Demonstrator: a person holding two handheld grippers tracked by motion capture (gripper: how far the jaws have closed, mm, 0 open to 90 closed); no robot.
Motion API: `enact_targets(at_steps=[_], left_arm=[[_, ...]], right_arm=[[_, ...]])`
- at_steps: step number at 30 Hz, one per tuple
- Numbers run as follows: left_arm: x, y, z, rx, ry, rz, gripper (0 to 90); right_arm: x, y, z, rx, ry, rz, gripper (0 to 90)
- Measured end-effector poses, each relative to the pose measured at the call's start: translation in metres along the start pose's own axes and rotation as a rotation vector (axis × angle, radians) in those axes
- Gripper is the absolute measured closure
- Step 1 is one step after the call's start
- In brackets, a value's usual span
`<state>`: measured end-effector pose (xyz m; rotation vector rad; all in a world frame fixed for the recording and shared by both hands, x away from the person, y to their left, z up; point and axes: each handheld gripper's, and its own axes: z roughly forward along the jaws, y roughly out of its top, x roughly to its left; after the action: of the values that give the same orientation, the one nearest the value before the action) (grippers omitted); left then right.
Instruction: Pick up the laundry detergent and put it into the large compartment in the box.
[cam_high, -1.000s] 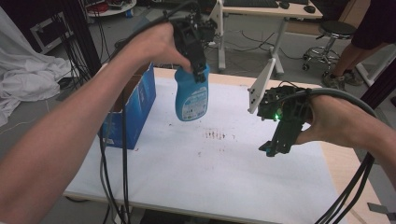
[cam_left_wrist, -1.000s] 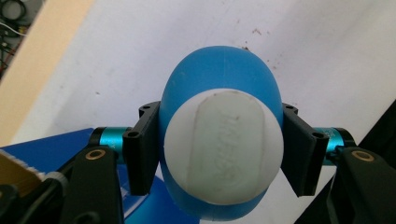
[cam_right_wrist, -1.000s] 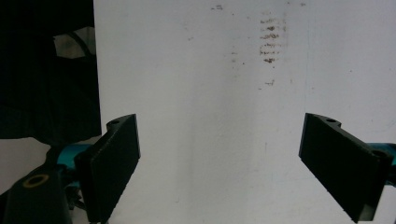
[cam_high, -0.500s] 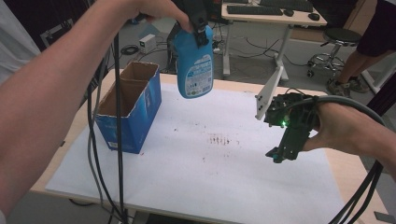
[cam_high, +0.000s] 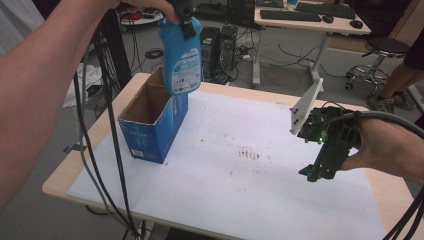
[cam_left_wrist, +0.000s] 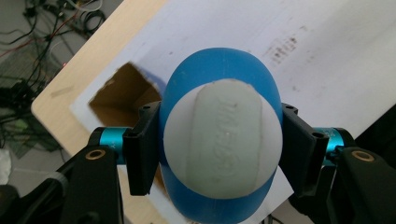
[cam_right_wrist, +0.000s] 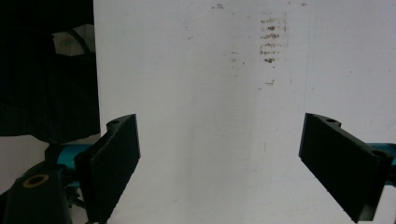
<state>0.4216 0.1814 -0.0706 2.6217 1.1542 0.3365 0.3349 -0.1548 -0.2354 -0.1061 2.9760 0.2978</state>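
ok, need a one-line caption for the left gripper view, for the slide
Left tongs clamp a blue bottle by its sides, held in the air above an open cardboard box on the white-covered table.

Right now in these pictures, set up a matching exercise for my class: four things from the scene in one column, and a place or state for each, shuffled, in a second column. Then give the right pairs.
Things
1. blue bottle
2. cardboard box
3. left gripper
4. right gripper

Places or states
A. jaws apart, nothing between them, over the white sheet
B. stands open-topped at the table's left side
C. held in the air above the box
D. jaws clamped on the bottle's sides

Pairs: 1-C, 2-B, 3-D, 4-A
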Motion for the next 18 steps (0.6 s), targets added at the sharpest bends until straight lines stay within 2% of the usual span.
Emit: enact_targets(at_steps=[6,10,14,18], left_arm=[[0.025,-0.027,-0.003,0.024,0.021,-0.060,38.2],[0.033,-0.038,0.003,0.043,0.050,-0.072,38.2],[0.040,-0.049,0.010,0.067,0.048,-0.081,38.2],[0.043,-0.055,0.017,0.068,0.038,-0.089,38.2]], right_arm=[[-0.001,0.001,0.001,0.004,0.003,0.005,11.6],[-0.002,0.003,0.001,-0.002,0.003,0.001,11.6],[-0.001,0.003,0.001,0.004,0.003,0.001,11.7],[-0.001,0.002,0.001,0.004,0.000,0.003,11.7]])
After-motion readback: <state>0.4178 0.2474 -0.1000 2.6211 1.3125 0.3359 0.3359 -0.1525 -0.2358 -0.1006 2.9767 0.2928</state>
